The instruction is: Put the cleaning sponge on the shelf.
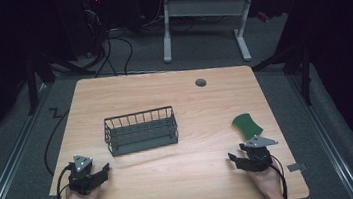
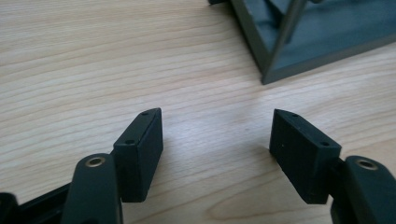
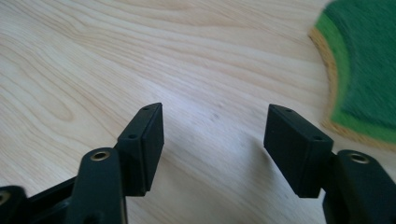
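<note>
Right gripper [image 1: 243, 158] low on wooden table [image 1: 163, 88], jaws wide apart, nothing between them. Green sponge [image 1: 247, 125] flat on table, just beside it at about one o'clock. Left gripper [image 1: 97, 172] also open, empty, wire basket [image 1: 141, 130] at two o'clock.

In the right gripper view the green sponge [image 3: 362, 65] is blurred and edge-cropped.
</note>
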The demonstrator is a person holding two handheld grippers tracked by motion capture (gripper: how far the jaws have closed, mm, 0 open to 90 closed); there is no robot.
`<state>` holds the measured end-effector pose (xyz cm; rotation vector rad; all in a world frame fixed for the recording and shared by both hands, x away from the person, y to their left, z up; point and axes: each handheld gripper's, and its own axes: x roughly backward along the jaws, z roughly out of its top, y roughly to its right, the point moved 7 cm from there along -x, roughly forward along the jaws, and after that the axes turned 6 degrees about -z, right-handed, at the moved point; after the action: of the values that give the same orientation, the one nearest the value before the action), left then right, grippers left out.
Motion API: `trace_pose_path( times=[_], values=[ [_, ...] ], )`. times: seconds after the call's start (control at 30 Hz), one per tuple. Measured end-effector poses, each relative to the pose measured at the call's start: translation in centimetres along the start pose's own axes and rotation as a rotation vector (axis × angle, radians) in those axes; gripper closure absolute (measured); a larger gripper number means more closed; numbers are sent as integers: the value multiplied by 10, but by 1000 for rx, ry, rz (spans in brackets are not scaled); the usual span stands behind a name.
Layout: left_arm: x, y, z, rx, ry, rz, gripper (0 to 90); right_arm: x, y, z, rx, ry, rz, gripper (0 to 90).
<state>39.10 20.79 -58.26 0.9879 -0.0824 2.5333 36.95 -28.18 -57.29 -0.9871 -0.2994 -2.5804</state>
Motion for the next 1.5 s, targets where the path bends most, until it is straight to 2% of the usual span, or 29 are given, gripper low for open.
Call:
trace_pose_path(
  times=[0.03,0.1,0.13,0.33,0.37,0.47,0.53,0.57,0.63,0.7,0.83,1.0,1.13,1.5],
  values=[
    [-1,4,1,-11,-6,-11,360,-1,-3,3,8,7,10,406],
    [-1,6,2,-12,-4,-18,371,-3,-7,8,8,18,27,417],
    [0,8,4,-11,-3,-36,375,-4,-9,11,11,25,36,418],
    [2,15,11,-25,11,-58,402,-13,-20,24,-6,44,88,428],
    [2,17,12,-28,12,-63,414,-18,-25,30,-6,40,113,439],
    [1,21,16,-31,19,-75,428,-23,-32,36,12,48,130,461],
    [0,23,19,-36,20,-81,465,-31,-44,46,34,47,157,479],
    [0,24,20,-44,19,-81,465,-31,-44,46,34,47,157,479],
    [-1,26,23,-56,22,-75,485,-41,-56,57,69,50,167,506],
    [-2,28,26,-57,24,-75,492,-44,-60,60,78,50,171,513],
    [-5,28,29,-47,22,-74,525,-57,-76,75,106,52,203,545],
    [-9,28,30,-34,20,-84,556,-64,-85,85,109,50,228,559],
    [-11,26,32,-22,14,-88,607,-71,-98,100,120,59,249,607],
    [-15,26,39,-9,8,-94,730,-83,-116,112,132,36,274,713]
  ],
)
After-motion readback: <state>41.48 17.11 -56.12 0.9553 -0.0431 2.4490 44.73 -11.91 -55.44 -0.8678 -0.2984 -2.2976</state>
